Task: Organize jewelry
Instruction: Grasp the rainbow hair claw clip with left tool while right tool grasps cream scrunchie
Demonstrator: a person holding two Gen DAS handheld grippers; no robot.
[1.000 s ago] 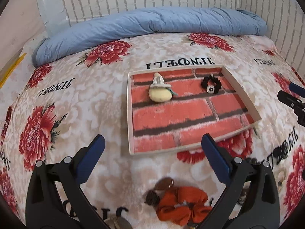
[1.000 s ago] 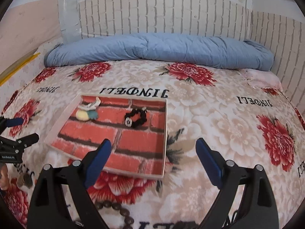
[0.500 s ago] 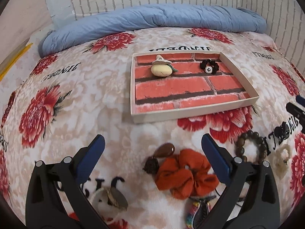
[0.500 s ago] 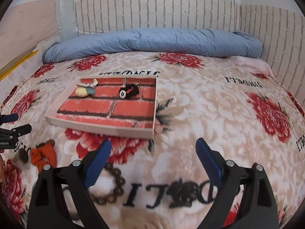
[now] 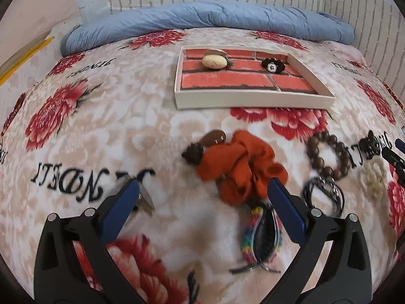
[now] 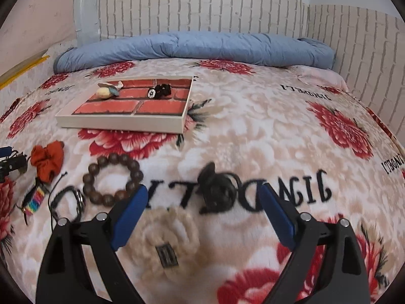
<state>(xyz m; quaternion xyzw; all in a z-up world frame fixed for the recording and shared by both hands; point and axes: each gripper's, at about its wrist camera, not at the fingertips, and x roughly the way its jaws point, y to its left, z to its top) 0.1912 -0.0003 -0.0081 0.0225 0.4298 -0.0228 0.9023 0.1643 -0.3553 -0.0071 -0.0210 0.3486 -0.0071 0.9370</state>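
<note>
We find both units in approach phase, nothing picked at this moment. Left hand-held gripper point(image 5: 202, 192): jaws wide apart, empty, low centre of the left wrist view, over the orange scrunchie point(image 5: 240, 164) and the rainbow braided band point(image 5: 260, 235). Right hand-held gripper point(image 6: 202, 197): jaws wide apart, empty, low centre of the right wrist view, with the cream knit flower point(image 6: 167, 238) betw. its fingers and a black hair tie point(image 6: 217, 192) just beyond.

Loose items lie on the bed blanket point(image 5: 152, 131): wooden bead bracelet point(image 6: 111, 179), black cord bracelet point(image 6: 68, 202), brown pendant point(image 5: 215, 138). Brick-print tray point(image 6: 121, 124), upper left of the right wrist view, already holds a yellowish doll-face piece point(image 6: 105, 91) and a black flower piece point(image 6: 159, 91).

Assessment: sorting partly done; most pieces outside tray. Next move, in our judgement: lower each gripper onto its nearest item, close, carry to the tray. Soft blanket pile may get pinched along w/ thin cords.
</note>
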